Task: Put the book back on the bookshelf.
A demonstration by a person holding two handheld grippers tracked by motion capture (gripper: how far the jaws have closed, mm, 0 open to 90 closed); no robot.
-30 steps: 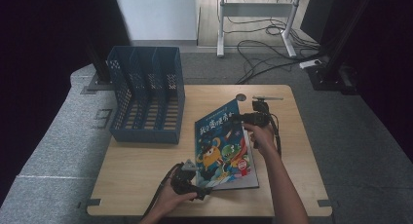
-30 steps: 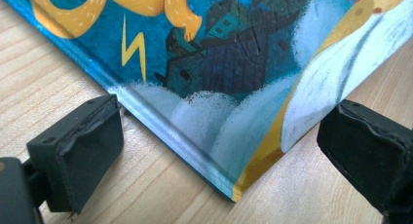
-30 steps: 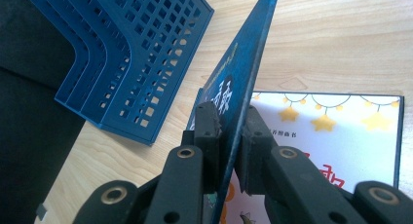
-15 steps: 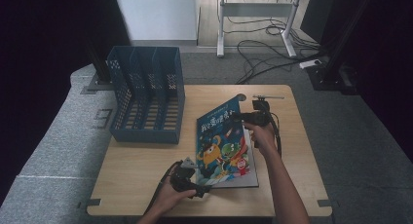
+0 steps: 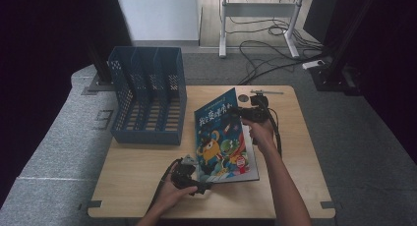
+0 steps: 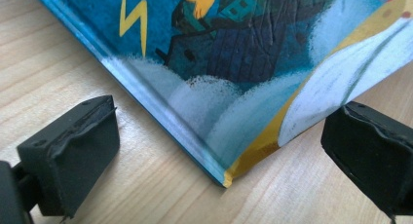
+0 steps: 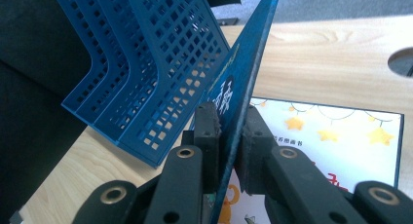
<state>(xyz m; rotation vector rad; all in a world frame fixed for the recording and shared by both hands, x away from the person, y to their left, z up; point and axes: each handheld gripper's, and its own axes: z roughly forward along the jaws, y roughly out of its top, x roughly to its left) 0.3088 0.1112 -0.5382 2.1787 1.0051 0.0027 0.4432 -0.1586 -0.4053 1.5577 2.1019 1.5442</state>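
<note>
**Blue picture book, top cover lifting**

From the high view I see the book (image 5: 223, 137) lying on the wooden surface (image 5: 147, 186) beside the file rack (image 5: 147, 100), cover tilted up.

Left tool (image 6: 214, 151) stands open, straddling the book's near corner.

Right tool (image 7: 229, 136) is clamped on the cover's edge; stiff, light board, glossy, so I'd grip the edge firmly.

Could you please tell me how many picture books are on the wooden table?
2: one blue picture book lifted at its far edge by the right gripper, and a second picture book with yellow stars lying flat underneath it. More may be hidden beneath.
</note>
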